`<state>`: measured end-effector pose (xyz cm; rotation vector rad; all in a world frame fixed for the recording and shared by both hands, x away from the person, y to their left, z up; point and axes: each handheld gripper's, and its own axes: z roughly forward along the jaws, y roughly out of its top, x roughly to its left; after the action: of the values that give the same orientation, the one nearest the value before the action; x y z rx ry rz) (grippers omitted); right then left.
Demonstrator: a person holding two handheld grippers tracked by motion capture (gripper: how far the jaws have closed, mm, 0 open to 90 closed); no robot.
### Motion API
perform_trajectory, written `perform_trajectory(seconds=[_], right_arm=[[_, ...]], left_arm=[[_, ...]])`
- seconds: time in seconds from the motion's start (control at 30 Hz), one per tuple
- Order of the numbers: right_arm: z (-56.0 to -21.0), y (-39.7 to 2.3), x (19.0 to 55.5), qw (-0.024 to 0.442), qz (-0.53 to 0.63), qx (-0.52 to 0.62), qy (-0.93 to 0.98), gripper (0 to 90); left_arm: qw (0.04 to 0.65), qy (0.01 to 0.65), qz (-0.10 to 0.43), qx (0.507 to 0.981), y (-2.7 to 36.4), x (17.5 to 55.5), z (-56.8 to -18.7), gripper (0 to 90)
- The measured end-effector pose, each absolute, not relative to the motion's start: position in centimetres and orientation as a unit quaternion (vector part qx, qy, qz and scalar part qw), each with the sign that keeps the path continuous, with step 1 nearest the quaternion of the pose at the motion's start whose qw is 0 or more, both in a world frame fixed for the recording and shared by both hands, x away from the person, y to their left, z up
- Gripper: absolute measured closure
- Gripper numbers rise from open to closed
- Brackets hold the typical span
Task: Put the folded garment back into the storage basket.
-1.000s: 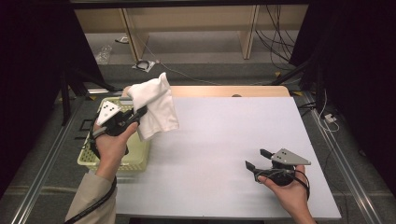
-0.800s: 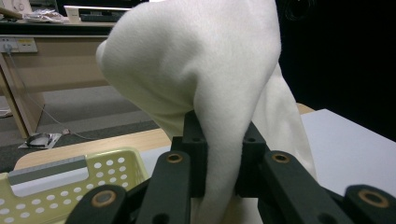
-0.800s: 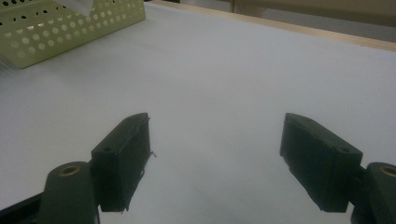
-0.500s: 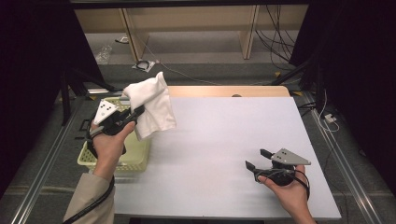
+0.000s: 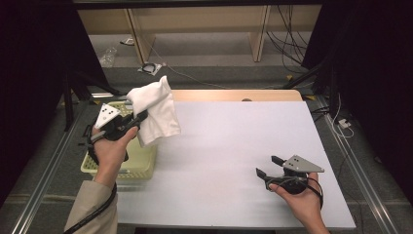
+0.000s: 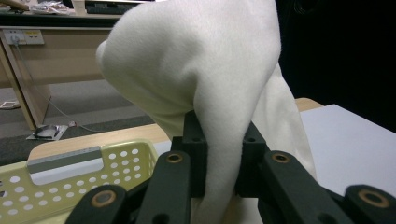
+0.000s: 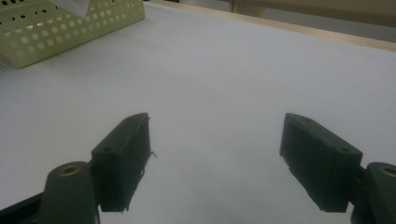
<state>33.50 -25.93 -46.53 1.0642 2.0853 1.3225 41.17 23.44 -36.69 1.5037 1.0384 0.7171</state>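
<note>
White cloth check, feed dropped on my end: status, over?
Left tool shut on white fleecy cloth, held above yellow perforated basket. Right tool open, empty. White tabletop unobstructed.

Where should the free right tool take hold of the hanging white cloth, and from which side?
Judging by its drape, the white cloth hangs pinched in the left tool, its lower hem loose above the table. The open right tool should probably pinch that free lower corner, coming in level from the cloth's right.
</note>
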Motion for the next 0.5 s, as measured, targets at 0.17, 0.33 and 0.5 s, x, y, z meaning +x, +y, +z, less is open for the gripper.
perform_trajectory(seconds=[0.17, 0.33, 0.5], right_arm=[[-46.54, -25.94, 33.51, 0.225, 0.479, 0.385, 0.756, 25.3], [-46.55, -25.92, 33.5, 0.223, 0.479, 0.385, 0.756, 25.3], [-46.54, -25.93, 33.5, 0.224, 0.479, 0.385, 0.756, 25.3]], left_arm=[[0.552, 0.442, 0.303, 0.639, 23.74, 41.28, -36.76, 77.8], [0.549, 0.444, 0.303, 0.64, 24.02, 41.39, -36.86, 77.8], [0.545, 0.446, 0.303, 0.642, 24.27, 41.48, -36.94, 77.8]])
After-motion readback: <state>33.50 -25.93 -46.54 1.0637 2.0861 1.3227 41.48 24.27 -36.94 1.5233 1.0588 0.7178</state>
